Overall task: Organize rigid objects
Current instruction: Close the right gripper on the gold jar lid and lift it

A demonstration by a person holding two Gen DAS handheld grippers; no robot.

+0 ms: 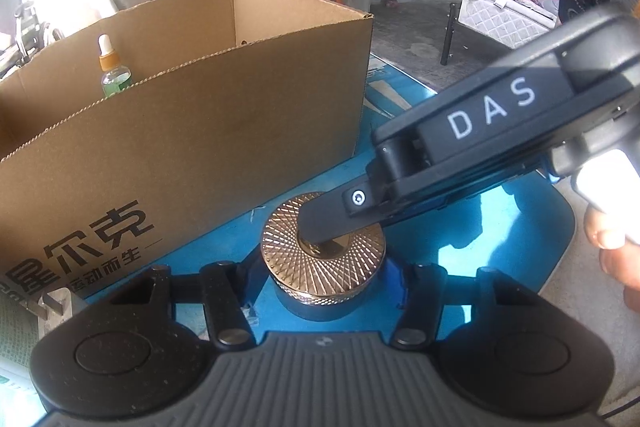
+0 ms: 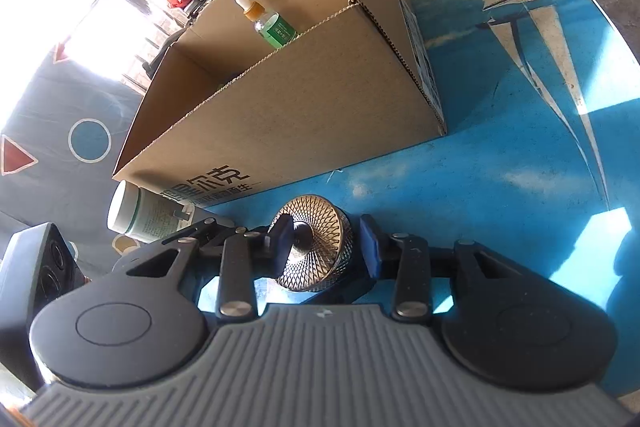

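Observation:
A round jar with a gold, ribbed lid (image 1: 324, 259) stands on the blue table just in front of the cardboard box (image 1: 200, 131). My left gripper (image 1: 324, 273) straddles it, a finger on each side; a thin strip of table shows by the left finger, so the pads look just off it. My right gripper (image 1: 340, 227) comes in from the right, and one of its fingers (image 1: 320, 223) lies over the lid's centre. In the right wrist view the jar (image 2: 320, 247) sits between the right gripper's (image 2: 326, 245) pads, the right pad slightly clear of its side.
The open box holds an upright dropper bottle (image 1: 114, 71) of green liquid, also in the right wrist view as bottle (image 2: 272, 27). A white jar (image 2: 140, 213) lies on its side at the box's near left corner. The person's hand (image 1: 612, 247) is at the right. The table edge (image 2: 600, 39) curves at right.

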